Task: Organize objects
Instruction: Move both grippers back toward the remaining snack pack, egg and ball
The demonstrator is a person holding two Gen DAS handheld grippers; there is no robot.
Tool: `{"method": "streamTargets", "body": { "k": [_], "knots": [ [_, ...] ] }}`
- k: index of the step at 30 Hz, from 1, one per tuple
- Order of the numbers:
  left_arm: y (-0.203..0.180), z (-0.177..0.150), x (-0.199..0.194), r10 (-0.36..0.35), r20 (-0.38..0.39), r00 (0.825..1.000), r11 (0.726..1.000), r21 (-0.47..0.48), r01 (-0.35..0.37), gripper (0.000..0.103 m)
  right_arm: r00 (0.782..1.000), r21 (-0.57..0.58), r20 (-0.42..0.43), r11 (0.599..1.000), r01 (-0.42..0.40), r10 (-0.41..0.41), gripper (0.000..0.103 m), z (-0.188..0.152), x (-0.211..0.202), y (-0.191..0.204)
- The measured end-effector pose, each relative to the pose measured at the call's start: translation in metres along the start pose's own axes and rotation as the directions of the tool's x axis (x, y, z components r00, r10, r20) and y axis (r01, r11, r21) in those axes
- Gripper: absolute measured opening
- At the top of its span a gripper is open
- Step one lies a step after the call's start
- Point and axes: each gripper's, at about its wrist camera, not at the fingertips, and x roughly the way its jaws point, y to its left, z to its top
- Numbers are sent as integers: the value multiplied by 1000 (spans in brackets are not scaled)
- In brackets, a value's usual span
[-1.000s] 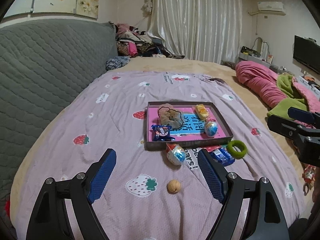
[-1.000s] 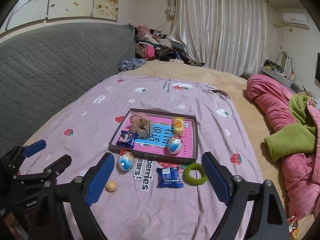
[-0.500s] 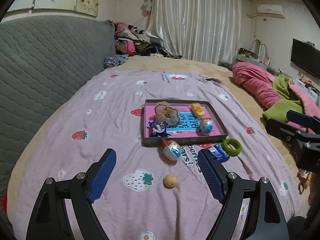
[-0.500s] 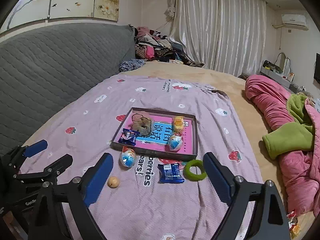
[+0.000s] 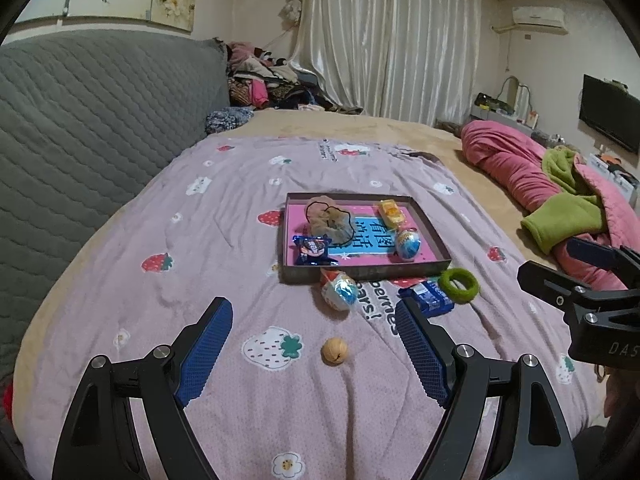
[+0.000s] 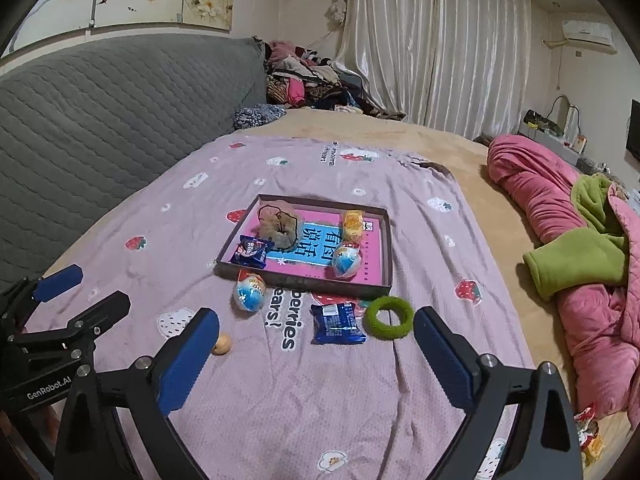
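A shallow brown tray (image 5: 362, 273) with a pink floor lies on the lilac strawberry blanket. It holds a brown scrunchie (image 5: 330, 220), a blue snack packet (image 5: 314, 249), a yellow packet (image 5: 390, 211) and a toy egg (image 5: 407, 243). In front of the tray lie a second toy egg (image 5: 339, 290), a blue packet (image 6: 337, 323), a green ring (image 6: 389, 317) and a small tan ball (image 5: 334, 351). My left gripper (image 5: 314, 307) is open above the ball, holding nothing. My right gripper (image 6: 316, 314) is opening its jaws short of the blue packet and ring, gripping nothing.
A grey quilted headboard (image 5: 92, 120) runs along the left. Pink and green bedding (image 6: 576, 240) is heaped at the right, near the bed's edge. Clothes (image 6: 308, 76) are piled at the far end by the curtains. Bare blanket stretches left of the tray.
The right gripper's jaws have spread a little wider. Both views have drawn back slightly from the tray; the objects on the bed have not moved.
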Motion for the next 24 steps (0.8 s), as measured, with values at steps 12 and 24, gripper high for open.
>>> {"method": "streamTargets", "body": {
  "k": [12,24],
  "knots": [
    [-3,-13,5,9,-29,1000,1000,9,-9,84,1000,17,2,1000,3,-3,99,-9,-5,-7],
    [-7,-32,12,8,-55,998,1000,18,-7,84,1000,17,-7,1000,1,-1,99,-22,-6,-13]
  ]
}}
